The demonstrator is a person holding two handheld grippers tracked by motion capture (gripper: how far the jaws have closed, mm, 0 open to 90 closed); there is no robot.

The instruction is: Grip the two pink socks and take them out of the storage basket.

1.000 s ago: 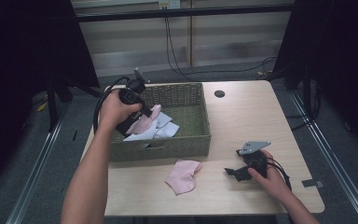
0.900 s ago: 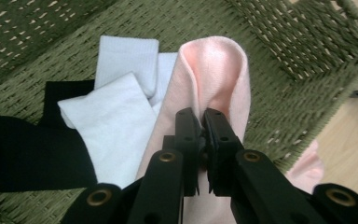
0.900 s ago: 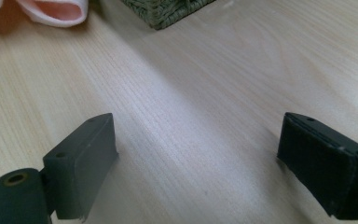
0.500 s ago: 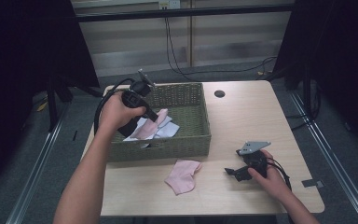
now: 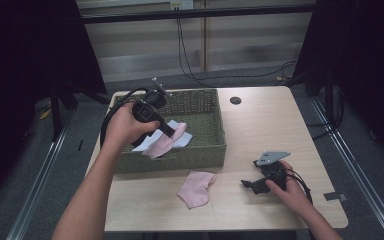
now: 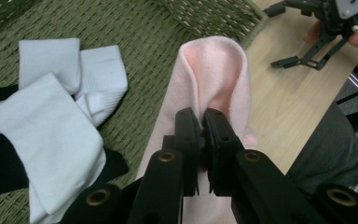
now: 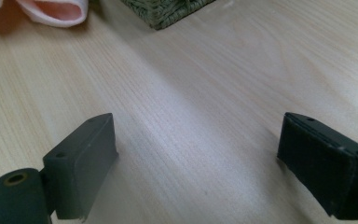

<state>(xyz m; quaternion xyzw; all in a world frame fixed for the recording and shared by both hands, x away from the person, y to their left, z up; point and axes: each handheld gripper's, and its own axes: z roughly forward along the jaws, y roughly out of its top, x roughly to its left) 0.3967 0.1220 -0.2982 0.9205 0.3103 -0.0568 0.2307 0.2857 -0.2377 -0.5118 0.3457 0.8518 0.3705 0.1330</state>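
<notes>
High view first: the left gripper (image 5: 172, 131) hangs over the green woven wicker basket (image 5: 215, 150) with a pale pink sock (image 5: 162, 142) pinched in it, the sock drooping onto the white socks (image 5: 180, 139) inside. A second pink sock (image 5: 196, 187) lies flat on the light wooden table (image 5: 260, 125), just in front of the basket's near wall. The right gripper (image 5: 252, 184) rests low on the table, well apart from the basket. Plenty of bare table on the right and far side; the near edge is close to the loose sock, so a careless sweep could push it off.

Left gripper view: jaws are clamped tight on a fold of the pink sock, but only on a thin bit of fabric near the opening. My guess is it could slip out if tugged, or the hanging end might snag the basket's woven rim (image 6: 223, 18) on the way across. A dark sock (image 6: 0, 163) sits under the white ones and could get dragged along.

Right gripper view: jaws spread wide, nothing between them, just wood grain. Basket corner (image 7: 168, 11) and the pink sock's edge (image 7: 51, 11) are up ahead, with clear room to slide forward.
</notes>
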